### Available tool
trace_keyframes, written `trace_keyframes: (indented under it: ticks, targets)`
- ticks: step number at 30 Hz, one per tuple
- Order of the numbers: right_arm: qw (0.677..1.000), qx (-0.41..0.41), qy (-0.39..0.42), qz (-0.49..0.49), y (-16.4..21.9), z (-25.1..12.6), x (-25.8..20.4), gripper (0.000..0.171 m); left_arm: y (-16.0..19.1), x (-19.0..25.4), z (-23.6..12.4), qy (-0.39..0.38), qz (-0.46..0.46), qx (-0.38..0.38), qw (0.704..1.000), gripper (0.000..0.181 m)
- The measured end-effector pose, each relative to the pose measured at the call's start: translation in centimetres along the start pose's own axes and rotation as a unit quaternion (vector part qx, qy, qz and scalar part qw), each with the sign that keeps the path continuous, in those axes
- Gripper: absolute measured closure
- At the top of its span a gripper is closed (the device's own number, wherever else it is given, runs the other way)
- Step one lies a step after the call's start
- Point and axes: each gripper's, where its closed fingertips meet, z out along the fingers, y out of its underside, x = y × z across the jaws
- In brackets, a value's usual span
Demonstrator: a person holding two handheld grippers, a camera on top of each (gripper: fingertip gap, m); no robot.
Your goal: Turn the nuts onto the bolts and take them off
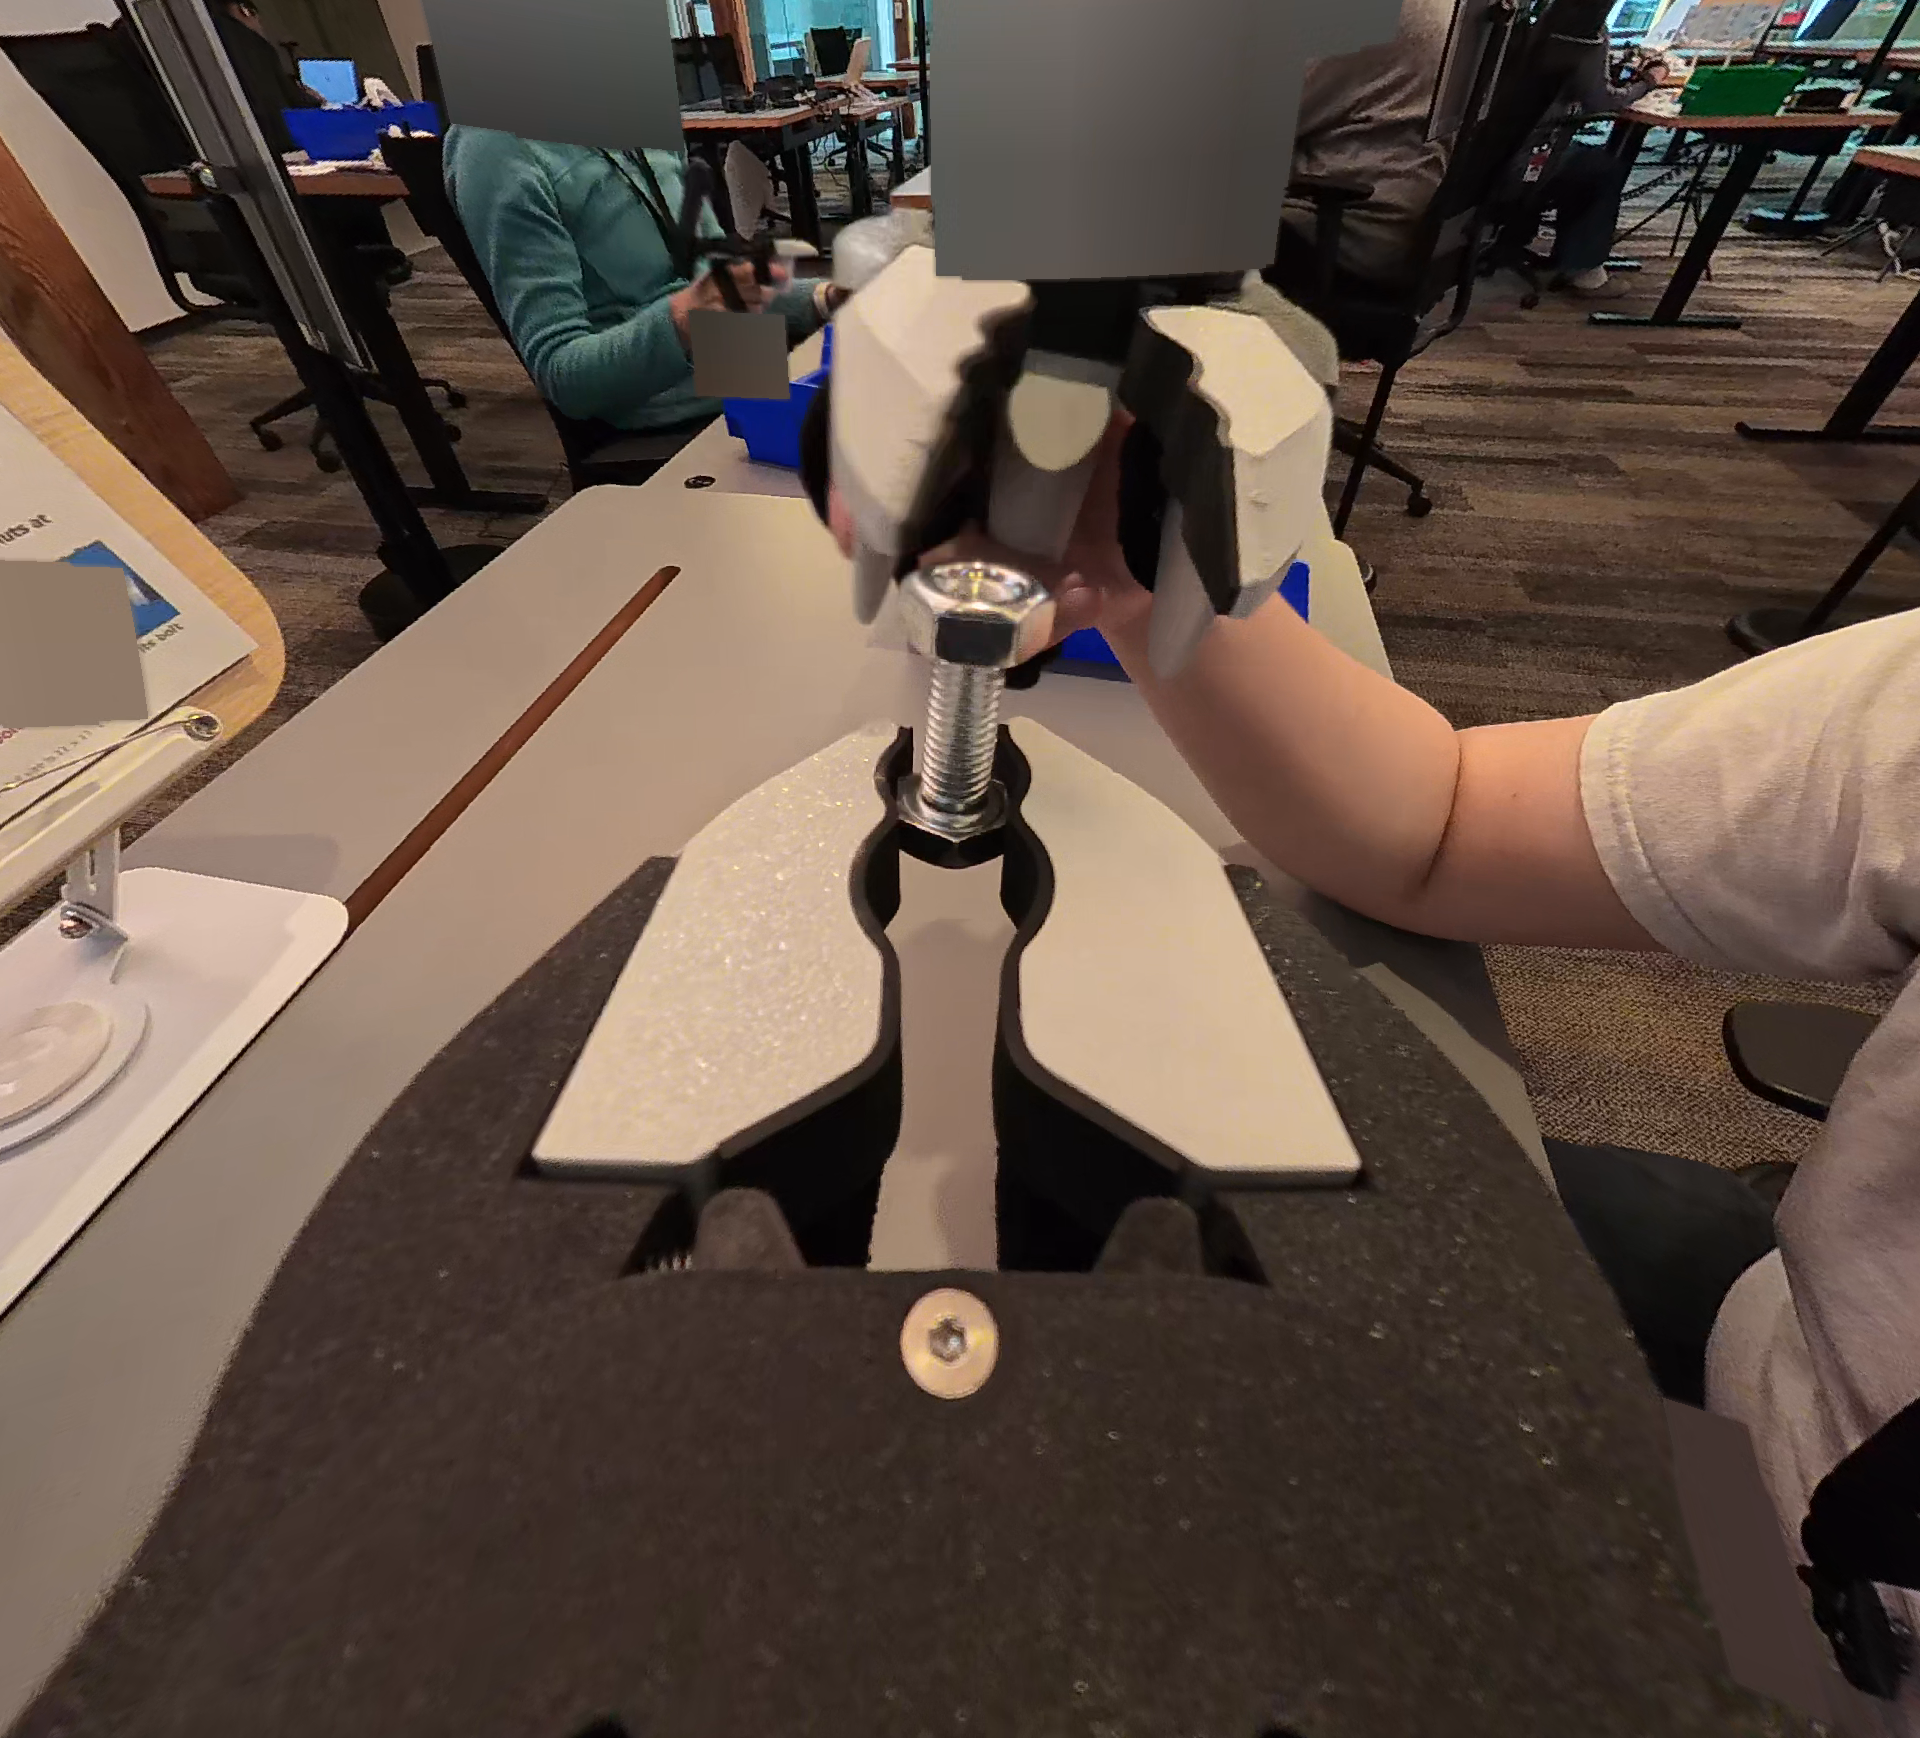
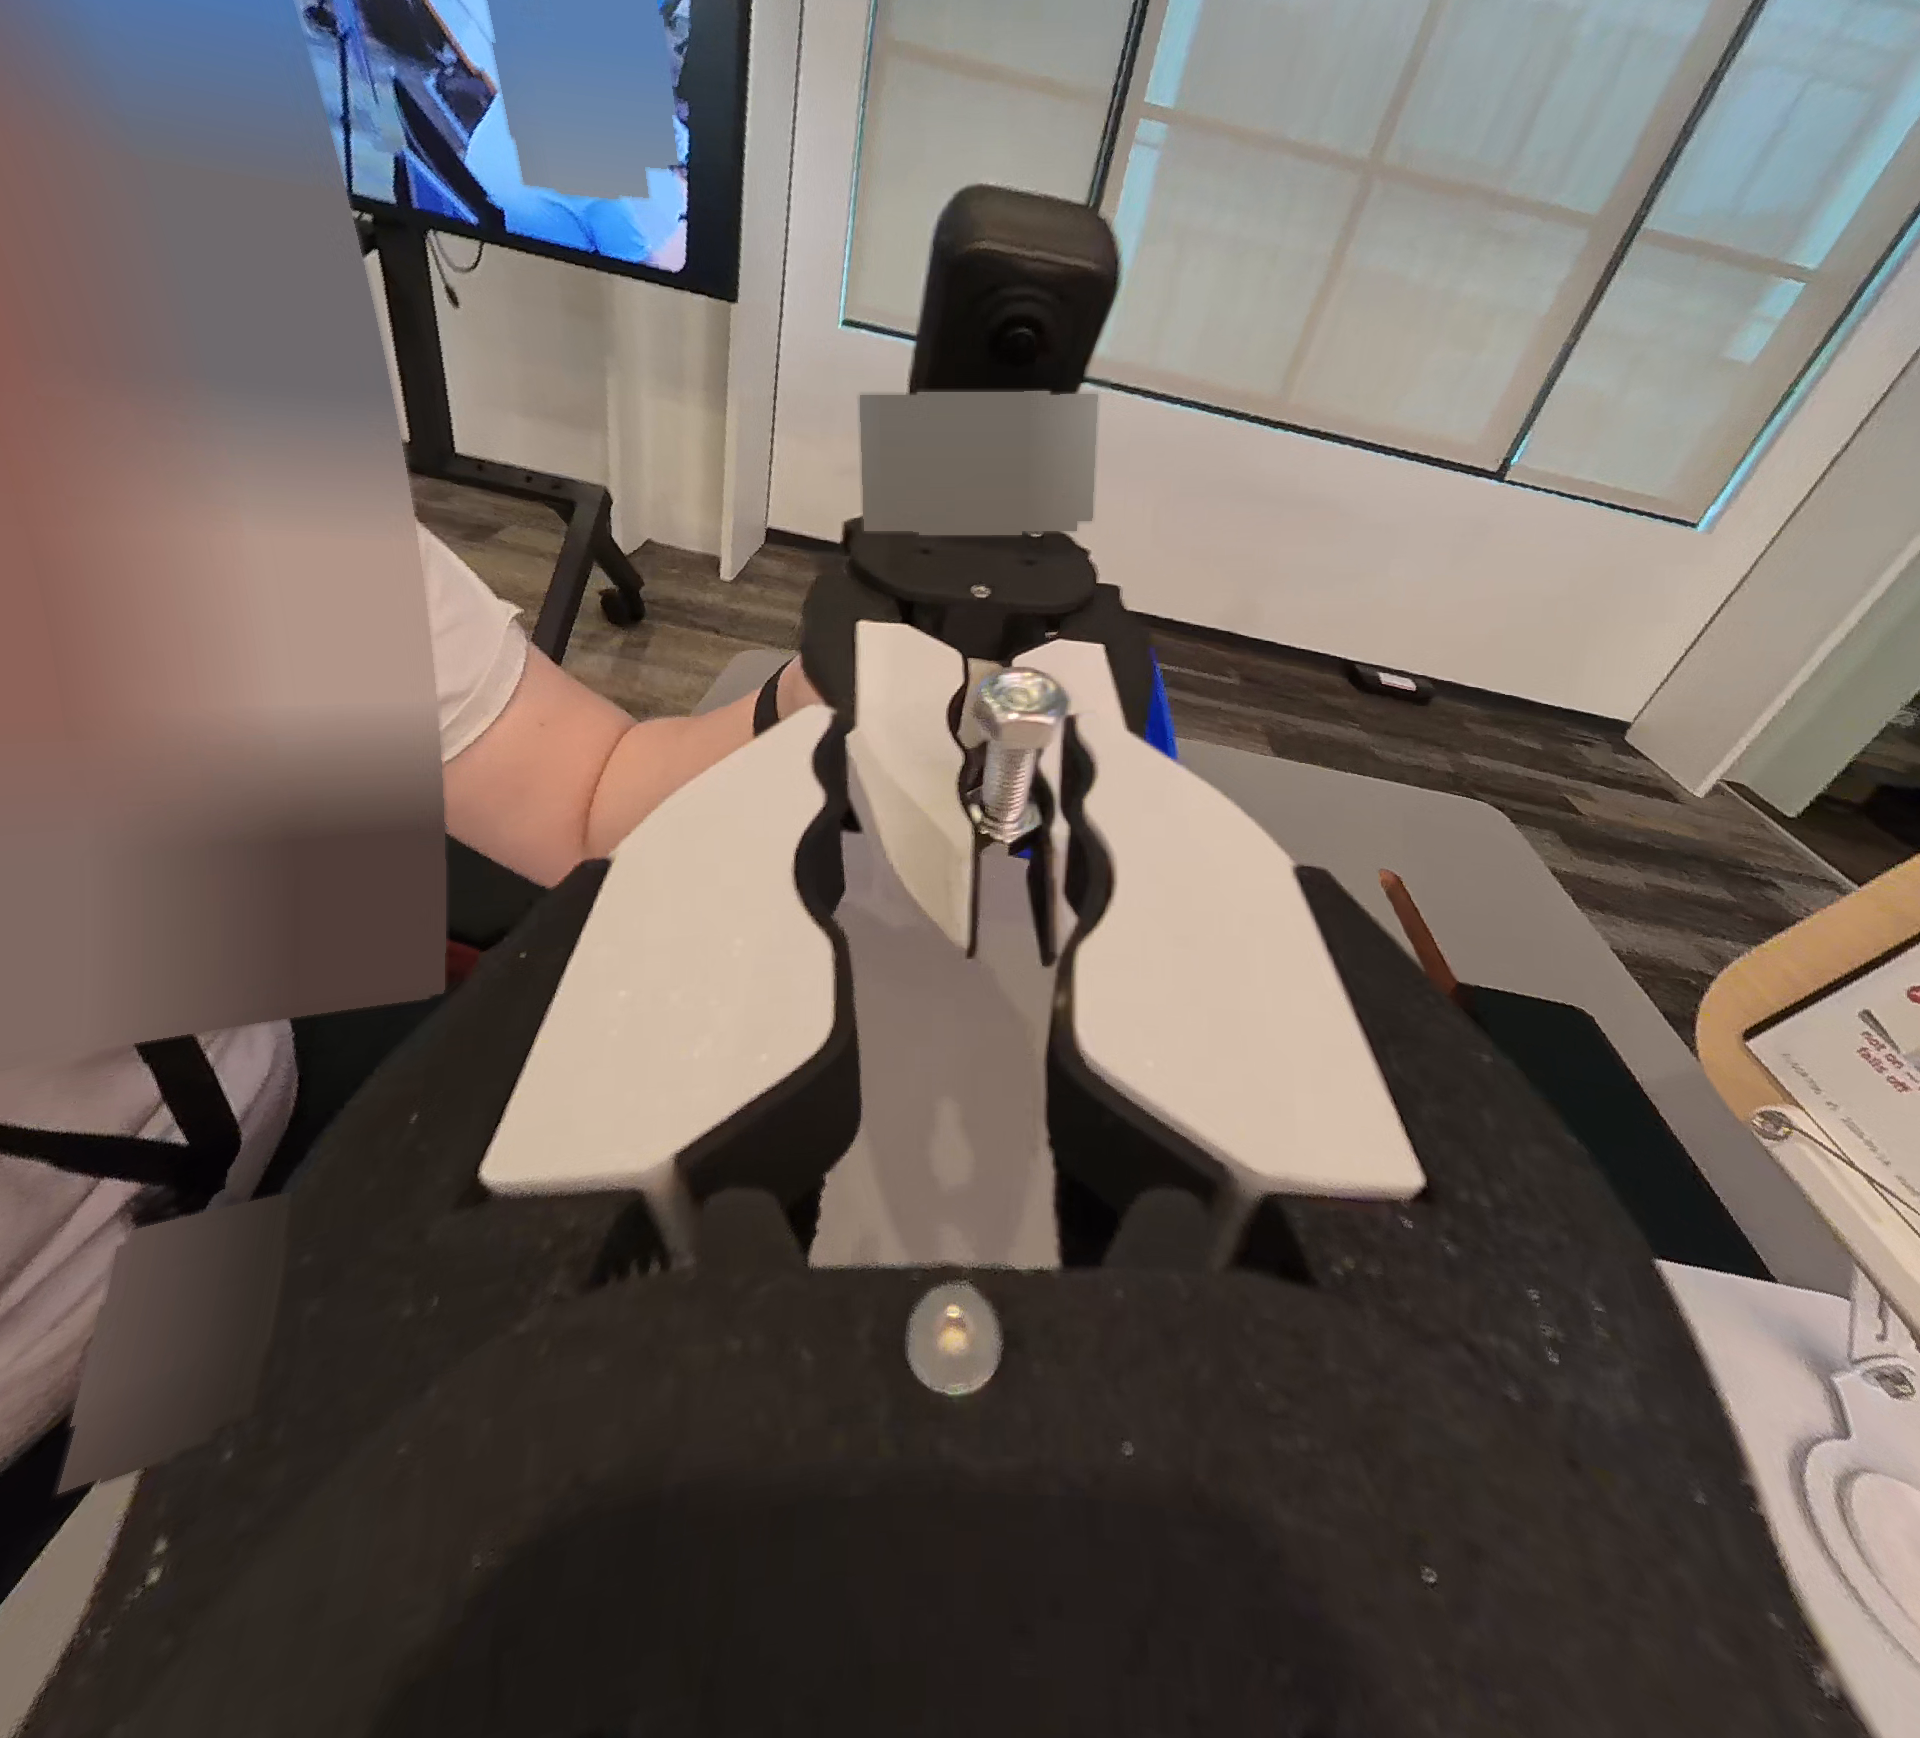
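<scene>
A silver hex bolt [image 1: 961, 712] stands upright, head up, with a silver nut [image 1: 951, 818] at the low end of its thread. My left gripper [image 1: 958, 758] is shut on the nut, which sits in the notch of its fingers. My right gripper [image 1: 1029, 613] is open, its tips on either side of the bolt head and just behind it, not touching. In the right wrist view my right gripper [image 2: 951, 743] is spread open around the bolt [image 2: 1016, 753] and nut [image 2: 1003, 821], facing the left gripper [image 2: 1008, 945].
The grey table [image 1: 623, 649] has a brown slot [image 1: 520, 743]. A blue bin [image 1: 764, 415] sits at its far edge. A wooden board with a printed sheet [image 1: 104, 649] on a white stand [image 1: 187, 982] is at the left. My bare forearm [image 1: 1351, 805] crosses from the right. About 5 cm separates my left fingertips from my right.
</scene>
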Motion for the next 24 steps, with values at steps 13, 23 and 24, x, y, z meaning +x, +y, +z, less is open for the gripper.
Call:
trace_keyframes:
  ticks: [13,23,24]
  targets:
    - [1.000,0.013,-0.001,0.006,-0.28,-0.04,0.07,0.125,0.21,0.11,0.25,0.001,0.002,-0.005,1.000,0.167]
    - [1.000,0.015,-0.004,0.002,-0.51,-0.37,-0.11,0.136,0.21,-0.04,0.19,0.001,-0.001,-0.004,1.000,0.167]
    - [1.000,0.010,0.001,0.001,-0.27,-0.17,0.05,0.128,0.24,0.08,0.28,0.003,0.000,-0.005,1.000,0.167]
